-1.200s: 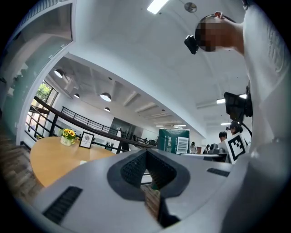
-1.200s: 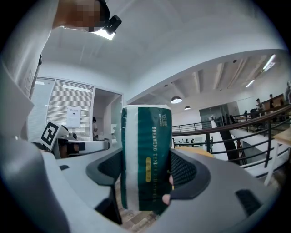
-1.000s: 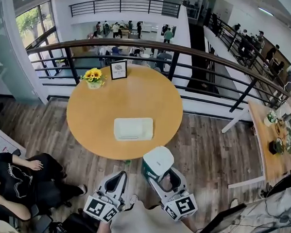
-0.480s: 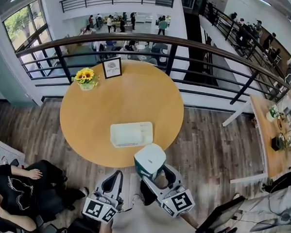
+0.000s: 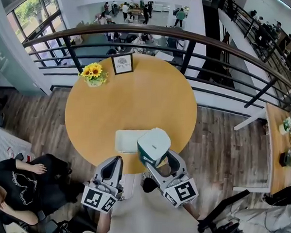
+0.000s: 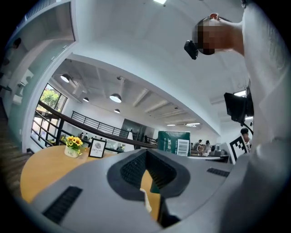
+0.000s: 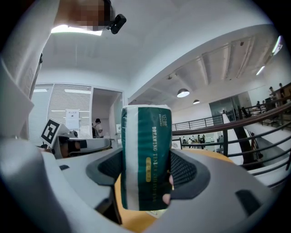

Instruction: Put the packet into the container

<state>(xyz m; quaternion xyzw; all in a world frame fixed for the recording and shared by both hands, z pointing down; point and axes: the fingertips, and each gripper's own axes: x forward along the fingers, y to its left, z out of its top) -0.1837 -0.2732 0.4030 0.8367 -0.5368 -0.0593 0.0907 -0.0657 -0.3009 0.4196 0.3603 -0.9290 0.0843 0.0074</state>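
Observation:
My right gripper (image 5: pixel 156 157) is shut on a green and white packet (image 5: pixel 153 144), holding it upright over the near edge of the round wooden table (image 5: pixel 137 96). In the head view the packet overlaps the right end of the white rectangular container (image 5: pixel 126 140), which lies flat on the table. The right gripper view shows the packet (image 7: pixel 145 159) clamped between the jaws of the right gripper (image 7: pixel 146 175). My left gripper (image 5: pixel 115 161) hangs just off the table's near edge, left of the packet, shut and holding nothing. From the left gripper (image 6: pixel 146 152) the packet (image 6: pixel 173 141) is visible beyond it.
A small pot of sunflowers (image 5: pixel 93 75) and a framed sign (image 5: pixel 123 63) stand at the table's far side. A dark railing (image 5: pixel 198 41) curves behind the table. A person in black (image 5: pixel 15 180) sits at the lower left. Wooden floor surrounds the table.
My right gripper has carried the packet forward from beside the table's edge to over the container's right end. The left gripper has come closer to the table edge.

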